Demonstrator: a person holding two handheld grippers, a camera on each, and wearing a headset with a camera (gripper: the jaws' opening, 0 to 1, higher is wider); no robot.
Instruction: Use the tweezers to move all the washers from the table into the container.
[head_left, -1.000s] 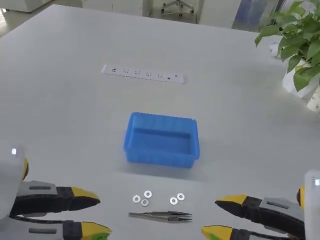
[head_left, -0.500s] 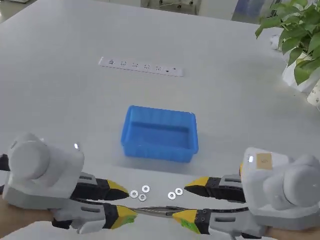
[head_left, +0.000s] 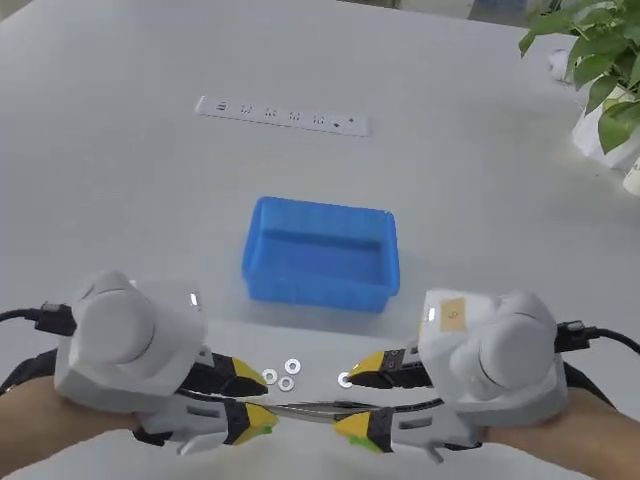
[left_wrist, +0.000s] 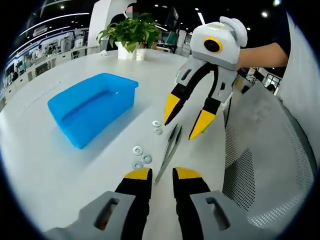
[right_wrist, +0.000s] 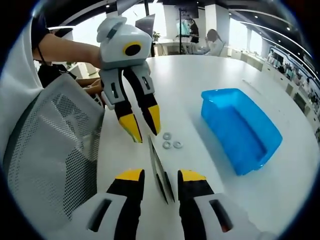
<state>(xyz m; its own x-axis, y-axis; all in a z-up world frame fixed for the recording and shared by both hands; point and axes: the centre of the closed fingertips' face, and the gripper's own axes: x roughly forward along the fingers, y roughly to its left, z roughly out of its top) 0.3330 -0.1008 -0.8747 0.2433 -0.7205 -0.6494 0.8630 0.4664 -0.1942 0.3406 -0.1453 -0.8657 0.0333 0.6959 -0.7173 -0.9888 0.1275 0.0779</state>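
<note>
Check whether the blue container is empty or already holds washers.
Empty: the container has a bare blue floor in the head view, and five washers lie on the table beside it.

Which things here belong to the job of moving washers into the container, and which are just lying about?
Belong to the job: tweezers, washers, blue container, left claw, right claw.

Just lying about: power strip, potted plant, mesh chair.
</note>
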